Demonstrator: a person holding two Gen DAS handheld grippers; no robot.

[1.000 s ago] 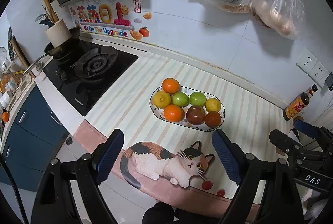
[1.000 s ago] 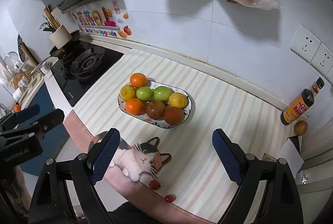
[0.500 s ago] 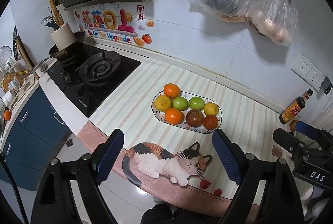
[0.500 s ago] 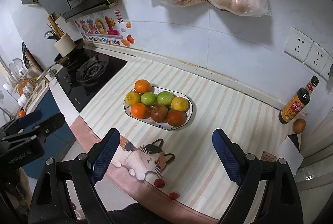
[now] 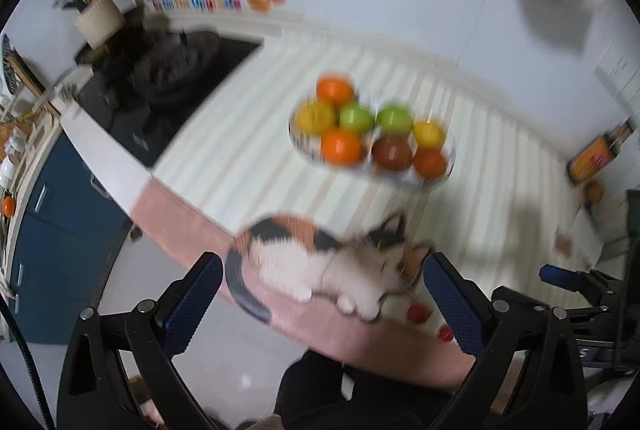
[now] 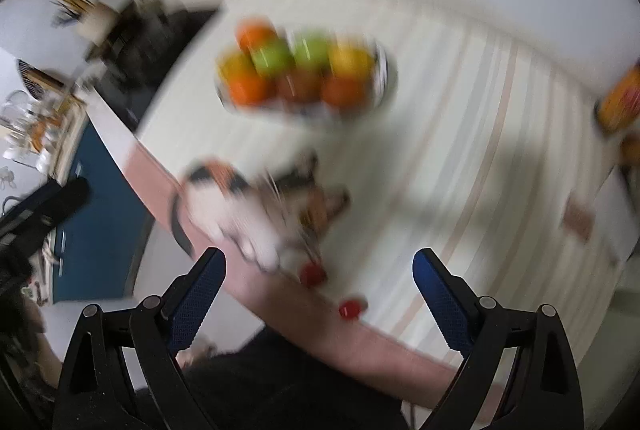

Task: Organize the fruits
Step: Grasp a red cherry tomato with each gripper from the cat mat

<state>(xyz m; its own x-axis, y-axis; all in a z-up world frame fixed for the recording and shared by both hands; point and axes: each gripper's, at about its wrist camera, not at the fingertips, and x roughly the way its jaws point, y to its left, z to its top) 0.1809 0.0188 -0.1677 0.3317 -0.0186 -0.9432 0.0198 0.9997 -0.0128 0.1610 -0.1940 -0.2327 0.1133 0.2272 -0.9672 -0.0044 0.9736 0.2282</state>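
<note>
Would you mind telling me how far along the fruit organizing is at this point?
Seven fruits already sit in the oval dish: two oranges, two green apples, lemons and darker red fruit. Nothing is in hand: the left gripper and right gripper are both open and empty, pointing down over the counter edge. Still loose are two small red fruits by the cat picture, and an orange fruit beside the sauce bottle.

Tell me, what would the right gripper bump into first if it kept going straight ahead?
Probably the striped mat, near the two small red fruits. The right gripper is open and empty, but blur hides the depth.
</note>
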